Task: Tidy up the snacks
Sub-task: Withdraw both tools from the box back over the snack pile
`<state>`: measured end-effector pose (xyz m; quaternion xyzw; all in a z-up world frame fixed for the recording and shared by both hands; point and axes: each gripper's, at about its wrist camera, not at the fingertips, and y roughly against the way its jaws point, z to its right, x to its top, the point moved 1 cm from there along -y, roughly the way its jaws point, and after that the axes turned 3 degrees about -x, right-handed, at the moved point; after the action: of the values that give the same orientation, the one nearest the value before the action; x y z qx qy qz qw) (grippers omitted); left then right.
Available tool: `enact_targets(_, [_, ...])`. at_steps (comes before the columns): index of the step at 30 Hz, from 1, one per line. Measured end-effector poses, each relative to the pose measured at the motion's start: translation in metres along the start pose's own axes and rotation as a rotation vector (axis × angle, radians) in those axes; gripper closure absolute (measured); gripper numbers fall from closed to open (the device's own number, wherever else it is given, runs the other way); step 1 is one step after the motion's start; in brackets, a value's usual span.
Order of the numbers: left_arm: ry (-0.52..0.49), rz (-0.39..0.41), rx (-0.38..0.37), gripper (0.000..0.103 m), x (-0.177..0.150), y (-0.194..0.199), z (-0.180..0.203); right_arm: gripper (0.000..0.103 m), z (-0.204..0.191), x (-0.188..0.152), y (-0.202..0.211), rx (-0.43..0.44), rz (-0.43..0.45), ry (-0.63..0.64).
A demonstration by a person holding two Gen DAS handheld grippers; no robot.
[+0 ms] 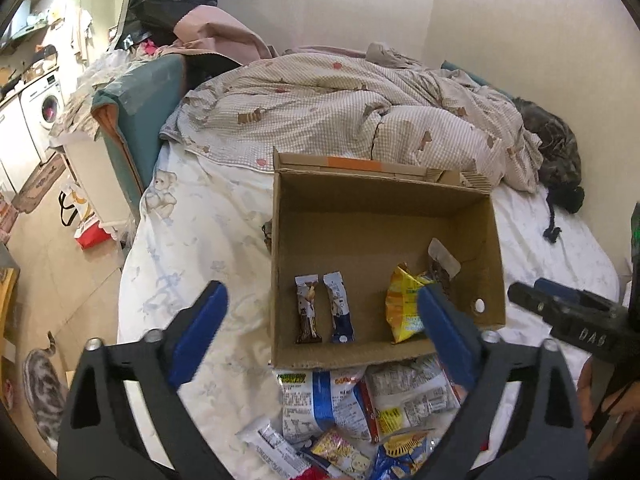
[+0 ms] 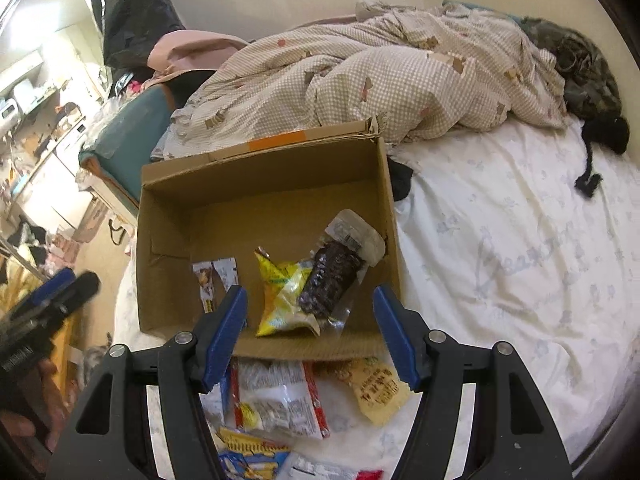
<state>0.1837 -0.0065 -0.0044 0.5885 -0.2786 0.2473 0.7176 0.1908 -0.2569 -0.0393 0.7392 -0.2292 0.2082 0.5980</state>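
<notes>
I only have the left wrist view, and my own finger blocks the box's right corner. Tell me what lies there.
Observer: A dark snack in a clear pouch, leaning on the yellow bag.
Operator: Report the right gripper's jaws.
Observer: The right gripper is open, with nothing held between its fingers.
Operator: Check outside the box's right wall.
Observer: A black item, maybe cloth, lies on the sheet beside the cardboard box.
</notes>
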Motion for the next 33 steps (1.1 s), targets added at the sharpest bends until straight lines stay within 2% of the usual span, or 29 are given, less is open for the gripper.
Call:
enact_targets(8, [0.017,-0.016,0.035,0.005,-0.022,0.023,-0.012,0.035,-0.001,-0.032,0.017,-0.008,-0.039,0.012])
enact_targets(12, [0.010,-0.050,0.012,0.005,-0.033,0.028,-0.012,0.035,0.000,-0.047,0.022,0.009,-0.064,-0.010])
enact_targets(20, [0.021,-0.099,0.023,0.005,-0.052,0.033,-0.015,0.035,0.002,-0.068,0.029,0.021,-0.098,-0.050])
enact_targets(24, [0.033,-0.157,0.049,0.005,-0.063,0.027,-0.022,0.035,0.008,-0.079,0.030,0.050,-0.135,-0.095])
enact_targets(27, [0.085,-0.213,0.034,0.005,-0.070,0.020,-0.031,0.034,0.012,-0.089,0.028,0.073,-0.168,-0.138])
enact_targets(33, [0.119,-0.320,0.047,0.005,-0.088,0.002,-0.038,0.034,0.019,-0.100,0.025,0.051,-0.200,-0.147])
